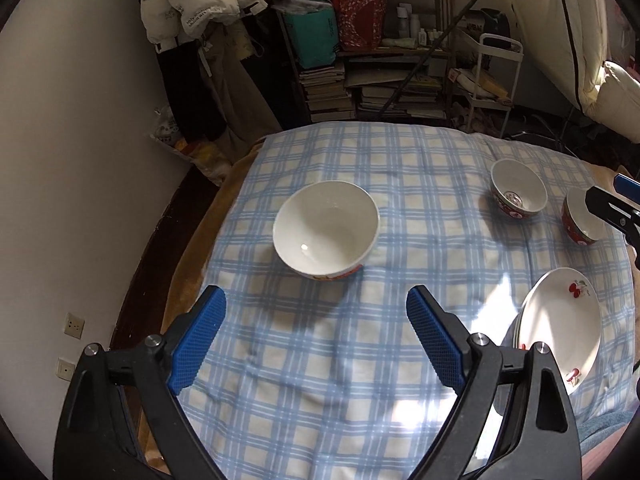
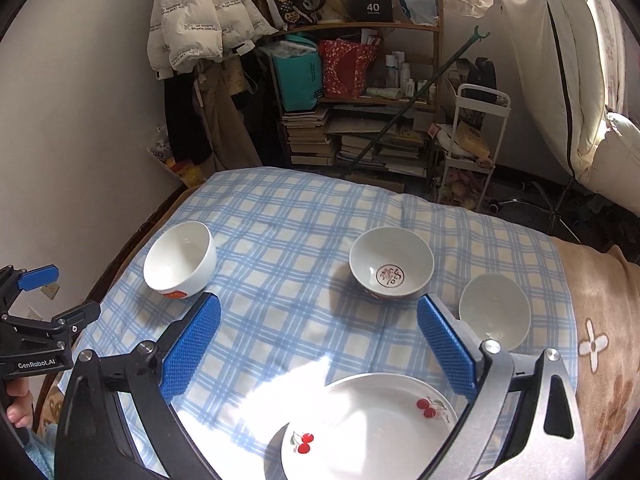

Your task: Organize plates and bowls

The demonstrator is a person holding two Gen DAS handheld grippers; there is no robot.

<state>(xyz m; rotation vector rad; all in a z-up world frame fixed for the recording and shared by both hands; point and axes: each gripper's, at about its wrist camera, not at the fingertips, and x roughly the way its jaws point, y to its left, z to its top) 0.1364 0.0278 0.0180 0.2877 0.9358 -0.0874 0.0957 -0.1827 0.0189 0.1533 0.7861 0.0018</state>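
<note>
Left to right across the checked cloth (image 2: 288, 216) spread over a bed: a large white bowl (image 2: 180, 258) with a red label low on its wall stands alone at about nine o'clock; a red-sided bowl (image 2: 392, 264) with a red seal-like character printed inside stands at centre; a second red-sided bowl (image 2: 495, 310), plain white inside, stands just beside it at about three o'clock; a stack of cherry-printed plates (image 2: 372, 428) lies nearest the viewer at six o'clock. The left hand-held gripper (image 1: 316, 340) hovers with jaws spread wide and nothing between them, the white bowl ahead of it at twelve o'clock. The right hand-held gripper (image 2: 320, 344) is likewise fully spread and empty, above the plates. Judged from this layout, the plates are already gathered into one pile, while the three bowls stand apart and unnested; grouping or stacking them appears to be what remains. Legible writing: "GenRobot.AI" on the left gripper body as seen in the right wrist view, and "40" on a black box (image 2: 373, 2) atop the shelf (image 2: 384, 100). The print on the white jacket (image 2: 200, 12) is too small to read.
</note>
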